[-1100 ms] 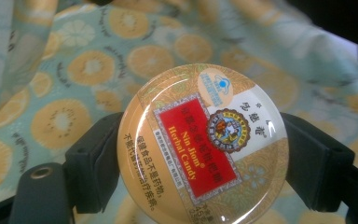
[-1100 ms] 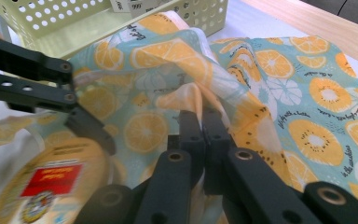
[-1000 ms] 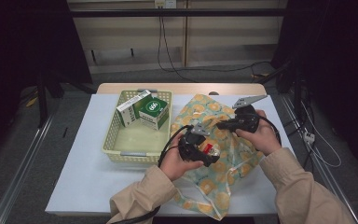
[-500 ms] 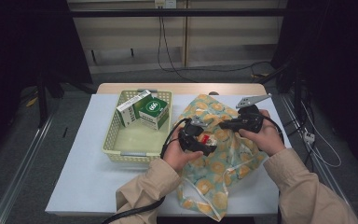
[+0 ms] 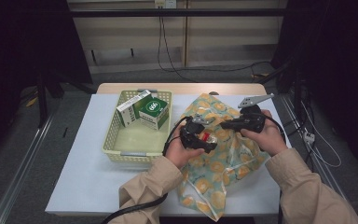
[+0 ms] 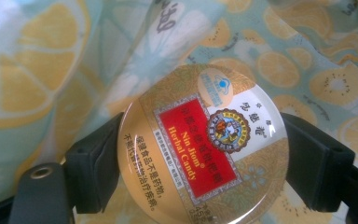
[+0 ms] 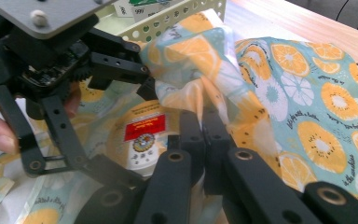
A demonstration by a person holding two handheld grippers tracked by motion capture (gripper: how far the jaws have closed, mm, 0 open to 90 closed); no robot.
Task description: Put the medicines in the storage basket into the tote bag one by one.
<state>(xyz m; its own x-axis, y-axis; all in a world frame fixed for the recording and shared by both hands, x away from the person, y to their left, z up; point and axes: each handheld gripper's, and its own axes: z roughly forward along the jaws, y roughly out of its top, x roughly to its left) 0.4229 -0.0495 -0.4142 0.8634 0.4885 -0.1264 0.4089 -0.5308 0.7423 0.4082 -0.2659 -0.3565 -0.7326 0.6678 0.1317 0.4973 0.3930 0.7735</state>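
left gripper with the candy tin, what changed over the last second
The left gripper, jaws clamped on the round candy tin, shifted a little up the table and to the right, over the fruit-print bag. Unchanged: the right gripper holds the bag's edge pinched, and the green boxes sit in the basket.

The left gripper (image 5: pixel 208 138) carries the round candy tin (image 5: pixel 208 137) a little further toward the bag (image 5: pixel 223 158). The left hand (image 5: pixel 179 149) shifts with it across the fruit-print fabric.
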